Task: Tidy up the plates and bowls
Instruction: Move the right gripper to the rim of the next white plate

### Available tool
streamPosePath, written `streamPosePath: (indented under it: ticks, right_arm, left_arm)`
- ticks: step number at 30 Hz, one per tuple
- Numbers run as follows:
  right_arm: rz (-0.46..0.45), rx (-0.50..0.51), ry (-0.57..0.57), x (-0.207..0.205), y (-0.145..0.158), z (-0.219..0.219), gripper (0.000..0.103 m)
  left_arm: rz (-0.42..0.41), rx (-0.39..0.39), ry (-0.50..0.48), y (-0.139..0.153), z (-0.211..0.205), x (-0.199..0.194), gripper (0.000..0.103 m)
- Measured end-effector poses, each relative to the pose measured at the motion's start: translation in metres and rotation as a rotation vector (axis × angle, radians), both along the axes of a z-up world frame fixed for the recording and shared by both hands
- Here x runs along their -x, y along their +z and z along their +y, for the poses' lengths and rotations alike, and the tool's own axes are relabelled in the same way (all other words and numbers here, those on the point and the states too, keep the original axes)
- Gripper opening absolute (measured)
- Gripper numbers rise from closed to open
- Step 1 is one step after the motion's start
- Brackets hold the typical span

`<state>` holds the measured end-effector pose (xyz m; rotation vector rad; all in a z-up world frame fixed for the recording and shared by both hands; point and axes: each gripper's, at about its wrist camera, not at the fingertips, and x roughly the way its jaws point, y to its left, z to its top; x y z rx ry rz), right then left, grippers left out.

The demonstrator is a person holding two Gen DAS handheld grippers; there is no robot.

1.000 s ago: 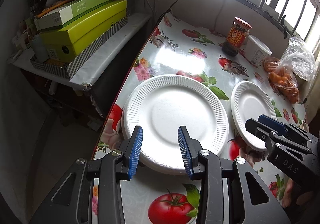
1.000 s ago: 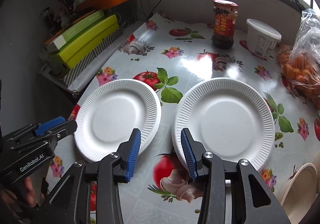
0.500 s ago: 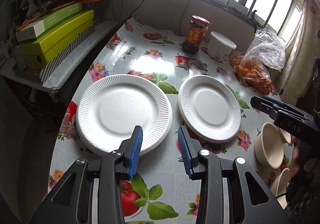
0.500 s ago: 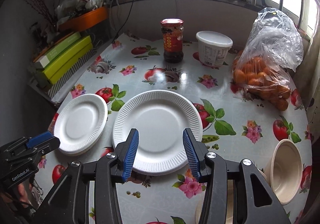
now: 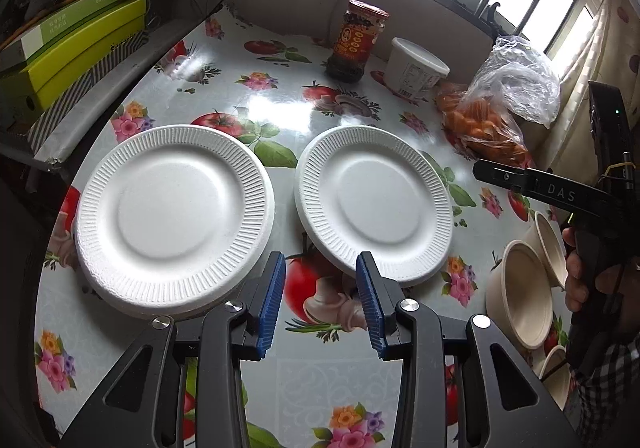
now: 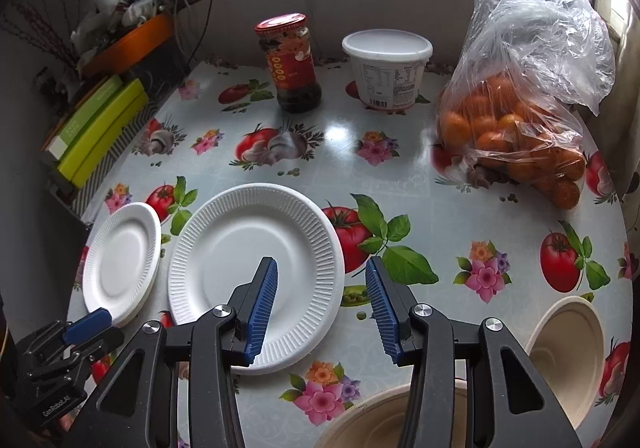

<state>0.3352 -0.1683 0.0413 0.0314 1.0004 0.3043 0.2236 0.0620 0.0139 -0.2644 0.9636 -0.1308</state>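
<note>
Two white ribbed paper plates lie side by side on the flowered tablecloth: the left plate and the right plate. Several beige bowls sit at the table's right front: one bowl, another, another under the right gripper. My left gripper is open and empty, above the table in front of the gap between the plates. My right gripper is open and empty, above the right plate's near edge.
At the back stand a red-lidded sauce jar, a white tub and a plastic bag of oranges. Green boxes lie on a shelf left of the table. The table's left edge drops off.
Both grippers have pulled back and turned right. The left view now centres between the plates; the right view now shows the bowls and oranges. Both stay open.
</note>
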Motion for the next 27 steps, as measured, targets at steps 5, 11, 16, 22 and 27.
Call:
streamPosePath:
  ticks: [5, 11, 16, 22, 27]
  right_arm:
    - [0.062, -0.079, 0.021, -0.021, -0.018, -0.007, 0.046]
    - [0.101, -0.073, 0.024, -0.034, -0.036, -0.008, 0.046]
    - [0.118, -0.085, 0.028, -0.039, -0.045, -0.012, 0.046]
    - [0.14, -0.091, 0.035, -0.043, -0.054, -0.012, 0.038]
    - [0.15, -0.096, 0.039, -0.044, -0.058, -0.012, 0.032]
  left_arm:
    - [0.023, 0.022, 0.014, -0.012, -0.006, -0.012, 0.038]
    - [0.044, 0.027, 0.023, -0.021, -0.01, -0.025, 0.038]
    - [0.061, 0.039, 0.033, -0.028, -0.013, -0.034, 0.038]
    - [0.073, 0.043, 0.032, -0.034, -0.016, -0.04, 0.038]
    - [0.08, 0.051, 0.034, -0.037, -0.016, -0.043, 0.037]
